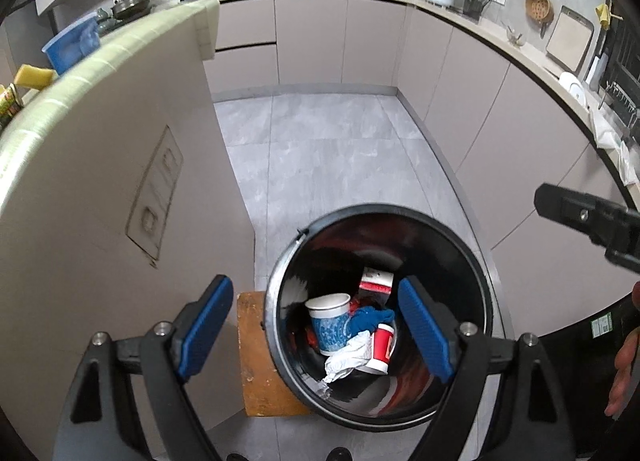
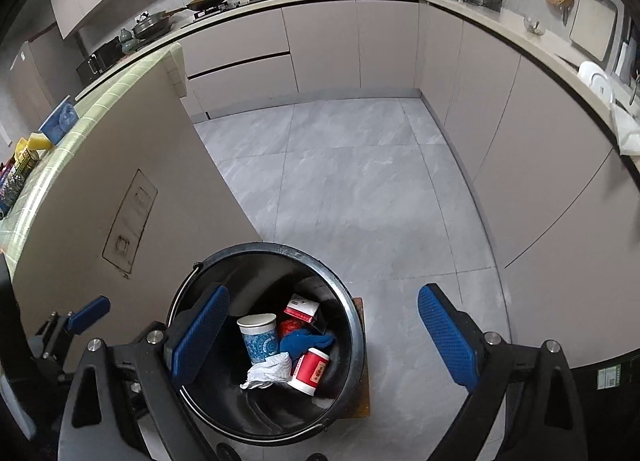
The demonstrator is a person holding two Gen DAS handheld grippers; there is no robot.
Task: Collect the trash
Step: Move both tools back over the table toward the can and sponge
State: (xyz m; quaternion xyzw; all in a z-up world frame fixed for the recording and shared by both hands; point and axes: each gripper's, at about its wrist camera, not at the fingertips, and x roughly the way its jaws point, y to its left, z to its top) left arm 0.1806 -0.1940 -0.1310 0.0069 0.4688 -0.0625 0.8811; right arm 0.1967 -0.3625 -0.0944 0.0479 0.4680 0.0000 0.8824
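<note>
The bin (image 1: 378, 417) stands on the floor (image 2: 360, 181) beside the island (image 1: 100, 181), below and ahead of both grippers. Inside lie a blue cup (image 2: 260, 341), a red cup (image 2: 310, 371), a blue cloth (image 2: 306, 343) and crumpled paper (image 2: 268, 373). The left gripper (image 1: 316, 331) hangs over the mouth, nearer; the right gripper (image 2: 324, 341) sits off to its right. Both jaws are spread, holding nothing
</note>
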